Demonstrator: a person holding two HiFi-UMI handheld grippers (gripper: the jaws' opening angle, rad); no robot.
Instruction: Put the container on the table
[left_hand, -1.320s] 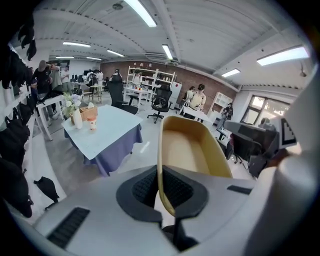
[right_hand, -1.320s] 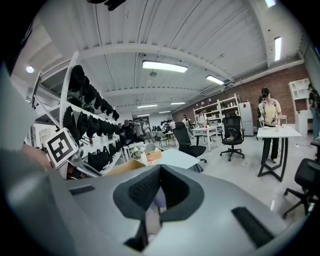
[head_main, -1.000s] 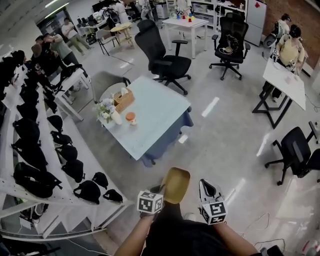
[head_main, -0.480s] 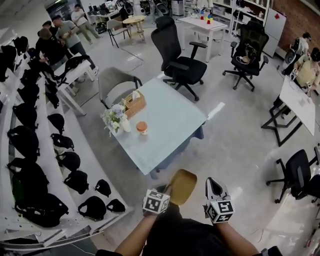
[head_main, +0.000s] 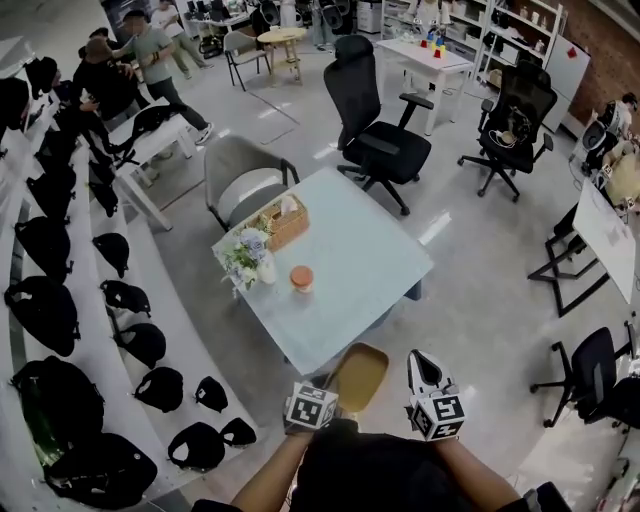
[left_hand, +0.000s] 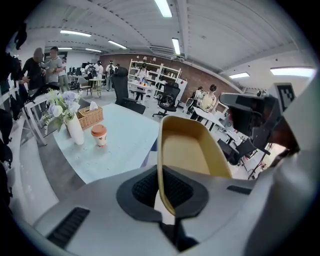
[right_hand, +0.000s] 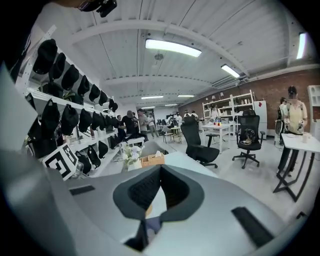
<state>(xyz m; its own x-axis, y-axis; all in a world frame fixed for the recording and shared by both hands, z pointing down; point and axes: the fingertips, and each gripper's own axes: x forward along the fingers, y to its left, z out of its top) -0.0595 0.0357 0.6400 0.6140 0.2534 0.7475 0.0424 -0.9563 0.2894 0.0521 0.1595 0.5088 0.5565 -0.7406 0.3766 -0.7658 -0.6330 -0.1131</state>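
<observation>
The tan container (head_main: 356, 377) hangs in the air just short of the worktop's (head_main: 365, 255) near corner. Its rim is pinched between the jaws of your left claw (left_hand: 162, 202), with the bowl reaching out ahead of it. Your right claw (head_main: 421, 366) sits just beside it, jaws pressed together on nothing.

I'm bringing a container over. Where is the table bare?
Bare: the right side and near corner of the table, from the cup across to the edge by the black chair. Crowded: the left edge, where flower vase, basket and cup stand together.
</observation>
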